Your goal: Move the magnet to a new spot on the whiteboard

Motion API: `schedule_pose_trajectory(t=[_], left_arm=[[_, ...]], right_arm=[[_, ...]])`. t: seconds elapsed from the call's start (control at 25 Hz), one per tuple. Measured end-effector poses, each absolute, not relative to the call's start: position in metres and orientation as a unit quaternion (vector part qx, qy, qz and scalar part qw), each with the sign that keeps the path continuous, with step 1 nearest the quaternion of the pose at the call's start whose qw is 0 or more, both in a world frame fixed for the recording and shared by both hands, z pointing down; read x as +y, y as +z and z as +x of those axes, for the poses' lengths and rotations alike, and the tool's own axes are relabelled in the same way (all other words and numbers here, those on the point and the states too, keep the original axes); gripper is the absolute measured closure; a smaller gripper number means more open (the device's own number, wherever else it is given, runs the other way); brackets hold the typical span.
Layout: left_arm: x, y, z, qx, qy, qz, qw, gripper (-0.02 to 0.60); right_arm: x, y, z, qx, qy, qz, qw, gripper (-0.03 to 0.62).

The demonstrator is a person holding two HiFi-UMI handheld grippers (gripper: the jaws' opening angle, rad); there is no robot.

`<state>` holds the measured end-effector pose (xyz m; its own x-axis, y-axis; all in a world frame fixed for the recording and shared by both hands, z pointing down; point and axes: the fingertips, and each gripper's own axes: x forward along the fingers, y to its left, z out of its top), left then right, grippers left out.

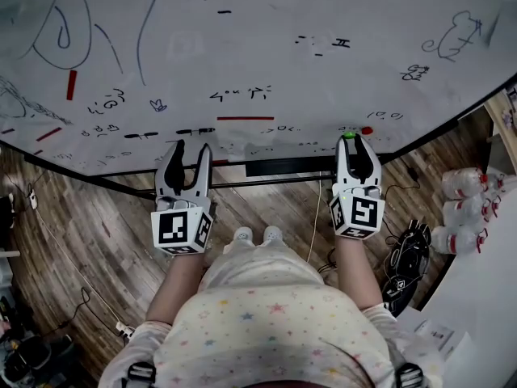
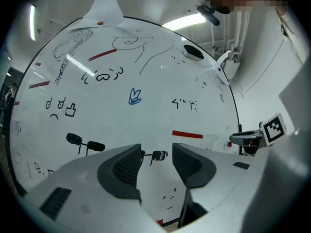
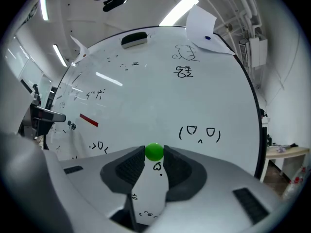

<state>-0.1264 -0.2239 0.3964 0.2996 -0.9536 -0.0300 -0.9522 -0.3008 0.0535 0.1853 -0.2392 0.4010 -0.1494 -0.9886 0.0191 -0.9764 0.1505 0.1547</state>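
Magnet [image 3: 154, 152], green, tight in right gripper [image 1: 355, 142] at bottom edge of whiteboard [image 1: 266, 55]; left gripper [image 1: 192, 148] level alongside, jaws apart.

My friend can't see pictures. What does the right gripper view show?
The right gripper pinches a round green magnet between its jaw tips, in front of the whiteboard. The board carries black doodles, among them a little face, and a red bar farther left.

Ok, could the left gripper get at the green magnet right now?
Probably not. The right gripper has its fingers shut on the green magnet at the whiteboard, covering both its sides; the left gripper, open, hangs off to the side.
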Motion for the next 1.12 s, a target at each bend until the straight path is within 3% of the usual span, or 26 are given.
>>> schedule_pose_trajectory(t=[0.44, 1.12], left_arm=[[-0.219, 0.381, -0.117, -0.577, -0.04, 0.816, 0.002, 0.41], [-0.218, 0.349, -0.111, -0.568, -0.044, 0.821, -0.035, 0.499]], right_arm=[[-0.226, 0.383, 0.176, -0.765, -0.065, 0.637, 0.061, 0.473], [-0.226, 0.334, 0.143, -0.794, -0.1, 0.596, 0.059, 0.473]])
